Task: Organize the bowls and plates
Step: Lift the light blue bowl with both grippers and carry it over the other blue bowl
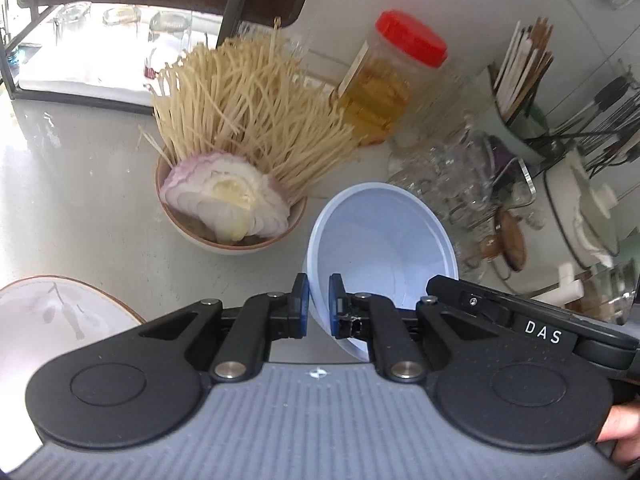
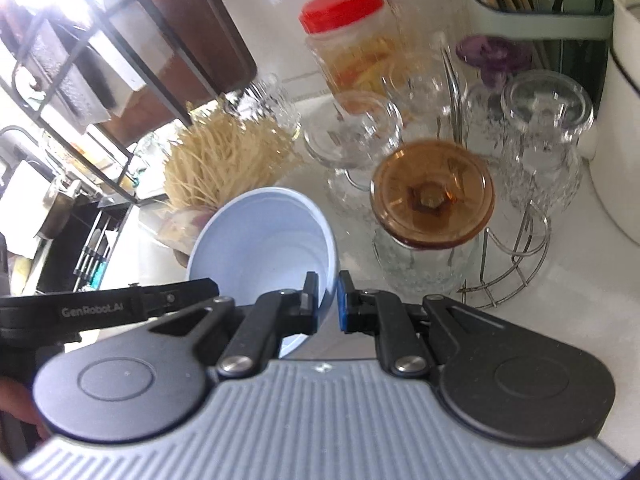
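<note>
A pale blue bowl hangs tilted above the counter, held from both sides. My left gripper is shut on its left rim, one pad inside and one outside. My right gripper is shut on the opposite rim of the same blue bowl. The right gripper's body shows at the right of the left wrist view. A brown-rimmed bowl with a cut onion and dry noodles stands just beyond on the left. A white plate with a brown rim and a flower print lies at the lower left.
A red-lidded jar stands behind the noodles. Glass cups on a wire stand and a glass jar with an amber lid crowd the right. A utensil holder and a white pot sit farther right. A black rack is at the left.
</note>
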The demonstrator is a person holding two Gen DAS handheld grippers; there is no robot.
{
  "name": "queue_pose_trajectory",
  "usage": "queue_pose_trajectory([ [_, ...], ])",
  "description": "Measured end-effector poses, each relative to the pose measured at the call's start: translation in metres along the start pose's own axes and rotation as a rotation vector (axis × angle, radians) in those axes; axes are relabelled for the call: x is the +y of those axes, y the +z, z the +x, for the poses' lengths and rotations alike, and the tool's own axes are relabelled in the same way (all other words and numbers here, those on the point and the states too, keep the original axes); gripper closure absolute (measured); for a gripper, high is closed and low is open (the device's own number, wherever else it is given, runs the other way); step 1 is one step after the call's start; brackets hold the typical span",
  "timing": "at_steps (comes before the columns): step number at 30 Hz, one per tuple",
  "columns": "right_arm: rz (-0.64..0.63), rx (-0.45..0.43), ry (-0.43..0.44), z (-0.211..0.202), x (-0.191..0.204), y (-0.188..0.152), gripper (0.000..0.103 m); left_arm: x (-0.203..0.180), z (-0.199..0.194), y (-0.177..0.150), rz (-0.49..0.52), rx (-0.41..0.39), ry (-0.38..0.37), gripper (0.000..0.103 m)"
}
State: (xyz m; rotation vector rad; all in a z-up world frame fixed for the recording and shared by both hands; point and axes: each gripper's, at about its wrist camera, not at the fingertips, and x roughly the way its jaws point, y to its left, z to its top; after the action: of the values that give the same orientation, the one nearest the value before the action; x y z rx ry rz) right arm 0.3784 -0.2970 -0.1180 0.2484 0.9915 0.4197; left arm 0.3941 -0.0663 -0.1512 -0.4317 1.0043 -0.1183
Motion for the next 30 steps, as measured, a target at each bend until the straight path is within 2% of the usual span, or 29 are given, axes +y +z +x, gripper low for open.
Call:
queue_pose_trajectory([
  [16, 0.002, -0.117, 0.005, -0.052, 0.039, -0.019, 0.091, 0.000, -0.070, -0.014, 0.048, -0.104, -0.053, 0.091],
  [30, 0.076, -0.134, -0.063, -0.076, 0.059, -0.068, 0.091, 0.010, -0.089, -0.043, 0.112, -0.037, -0.099, 0.091],
])
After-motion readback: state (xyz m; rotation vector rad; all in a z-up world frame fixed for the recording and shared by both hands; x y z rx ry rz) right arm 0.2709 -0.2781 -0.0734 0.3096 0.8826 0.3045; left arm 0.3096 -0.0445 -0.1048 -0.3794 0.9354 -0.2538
